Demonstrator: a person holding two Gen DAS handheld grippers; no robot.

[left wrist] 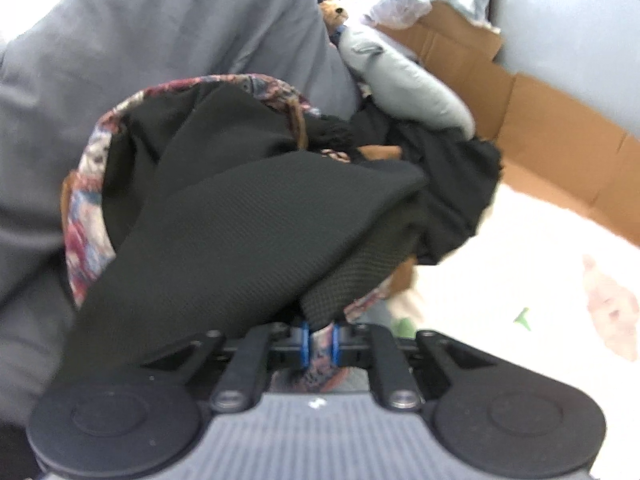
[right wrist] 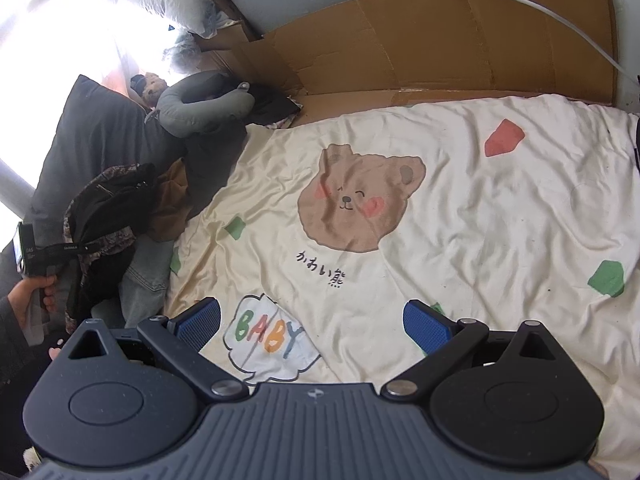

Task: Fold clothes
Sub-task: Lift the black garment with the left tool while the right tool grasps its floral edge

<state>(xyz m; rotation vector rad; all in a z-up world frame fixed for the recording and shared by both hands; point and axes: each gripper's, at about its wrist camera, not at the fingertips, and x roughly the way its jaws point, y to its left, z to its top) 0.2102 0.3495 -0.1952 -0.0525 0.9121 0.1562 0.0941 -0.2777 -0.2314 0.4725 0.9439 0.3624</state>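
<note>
A garment with a black mesh lining and a multicoloured patterned outside fills the left wrist view. My left gripper is shut on a patterned fold of it, and the cloth bunches up ahead of the jaws. In the right wrist view the same garment hangs lifted at the far left, beside a person's hand on the gripper handle. My right gripper is open, with nothing between its blue pads, low over the cream bear-print bedsheet.
A dark grey pillow, a grey neck pillow and a small teddy bear lie at the bed's far left. Brown clothing and jeans lie under the lifted garment. Flattened cardboard lines the far edge.
</note>
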